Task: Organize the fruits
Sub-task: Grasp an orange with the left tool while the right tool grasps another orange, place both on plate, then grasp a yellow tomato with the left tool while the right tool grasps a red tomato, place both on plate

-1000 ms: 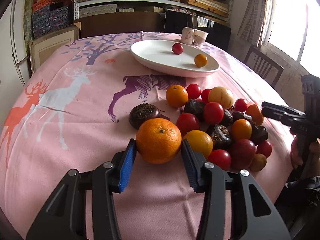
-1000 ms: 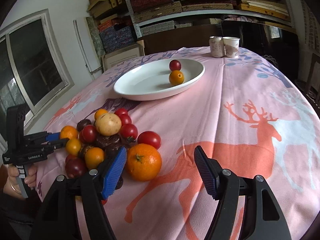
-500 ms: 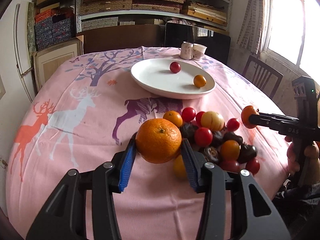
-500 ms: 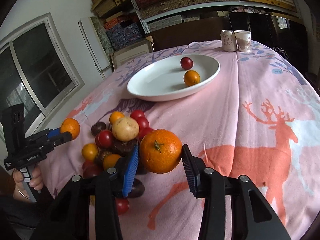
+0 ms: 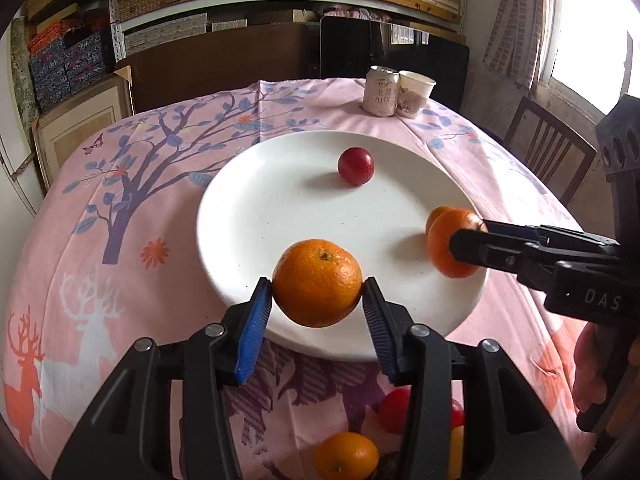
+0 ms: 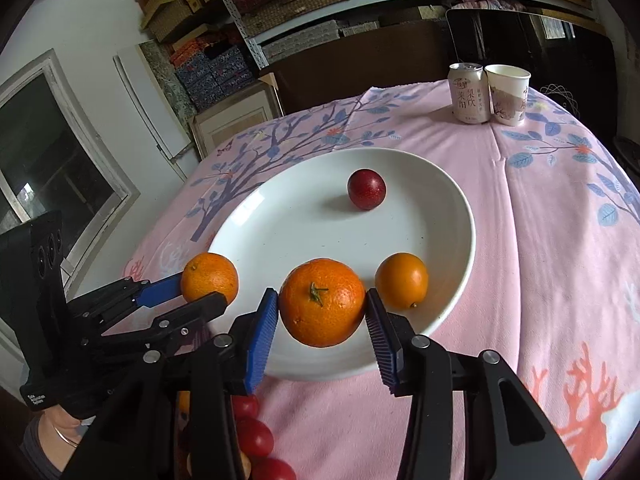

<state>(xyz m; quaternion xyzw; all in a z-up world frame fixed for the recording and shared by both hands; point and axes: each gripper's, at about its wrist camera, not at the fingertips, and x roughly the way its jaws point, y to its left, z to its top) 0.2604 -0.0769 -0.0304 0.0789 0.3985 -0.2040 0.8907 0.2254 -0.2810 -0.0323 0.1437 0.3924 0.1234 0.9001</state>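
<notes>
My left gripper (image 5: 318, 306) clamped on orange (image 5: 317, 283), held over near rim of white plate (image 5: 256, 208). My right gripper (image 6: 322, 314) clenched on second orange (image 6: 322, 302), above same plate. Red fruit (image 6: 366, 189) and small orange (image 6: 401, 280) lie on plate. Leftover pile (image 5: 362, 440) near table edge, mostly hidden, maybe tomatoes. Can (image 6: 469, 93) and cup (image 6: 507, 94) at far side.

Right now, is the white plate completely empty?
No, the white plate already holds a dark red fruit and a small orange.
</notes>
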